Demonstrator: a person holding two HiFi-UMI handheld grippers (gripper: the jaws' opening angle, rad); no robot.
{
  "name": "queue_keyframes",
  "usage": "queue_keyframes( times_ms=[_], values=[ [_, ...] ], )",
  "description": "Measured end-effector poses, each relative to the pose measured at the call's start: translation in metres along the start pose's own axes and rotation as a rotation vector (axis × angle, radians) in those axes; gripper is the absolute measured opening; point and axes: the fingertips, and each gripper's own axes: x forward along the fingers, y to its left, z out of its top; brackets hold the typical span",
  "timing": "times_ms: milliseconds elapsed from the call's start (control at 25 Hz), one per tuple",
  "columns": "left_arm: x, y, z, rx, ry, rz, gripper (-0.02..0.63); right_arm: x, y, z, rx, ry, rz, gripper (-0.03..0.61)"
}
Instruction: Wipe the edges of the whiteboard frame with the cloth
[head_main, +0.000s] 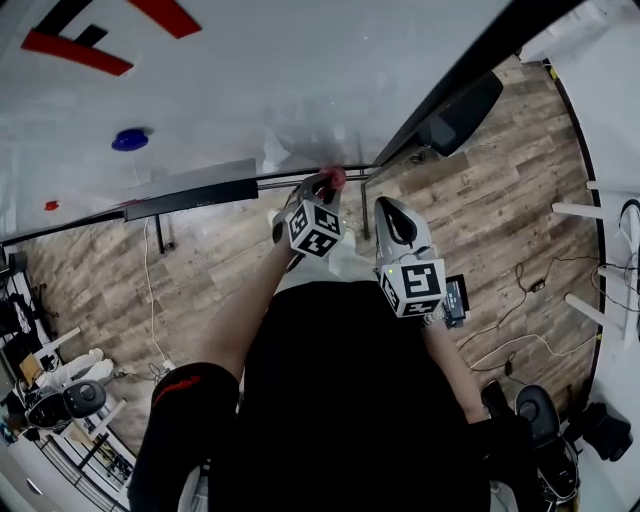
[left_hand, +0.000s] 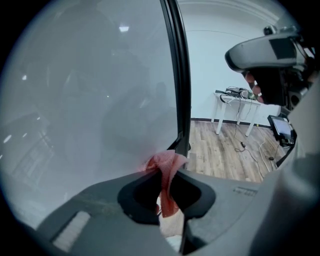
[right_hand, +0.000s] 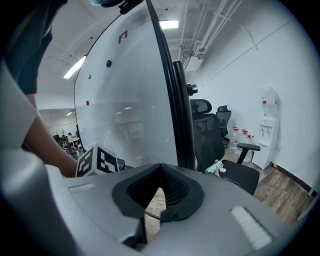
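Note:
The whiteboard (head_main: 300, 70) fills the top of the head view, with its black frame (head_main: 450, 90) running down the right side to the bottom corner. My left gripper (head_main: 326, 182) is shut on a red cloth (head_main: 336, 177) and holds it against that corner, above the end of the marker tray (head_main: 190, 197). In the left gripper view the cloth (left_hand: 166, 161) bunches between the jaws of the left gripper (left_hand: 169, 174), touching the board beside the frame (left_hand: 176, 75). My right gripper (head_main: 386, 208) hangs just right of it, shut and holding nothing. In the right gripper view the right gripper (right_hand: 160, 169) points along the frame (right_hand: 172, 100).
A black office chair (right_hand: 220, 145) stands behind the board's right edge. Cables (head_main: 510, 340) trail over the wooden floor. A white table (left_hand: 235, 107) stands by the far wall. A blue magnet (head_main: 129, 139) and red markings (head_main: 75, 52) are on the board.

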Motion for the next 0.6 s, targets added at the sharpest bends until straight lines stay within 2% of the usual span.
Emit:
queue_keyframes(
  times_ms=[600],
  values=[
    [0.009,-0.019,0.019,0.048,-0.015,-0.044,0.048,-0.023,-0.012,-0.003,0.018,-0.010,-0.077,0.002]
  ],
)
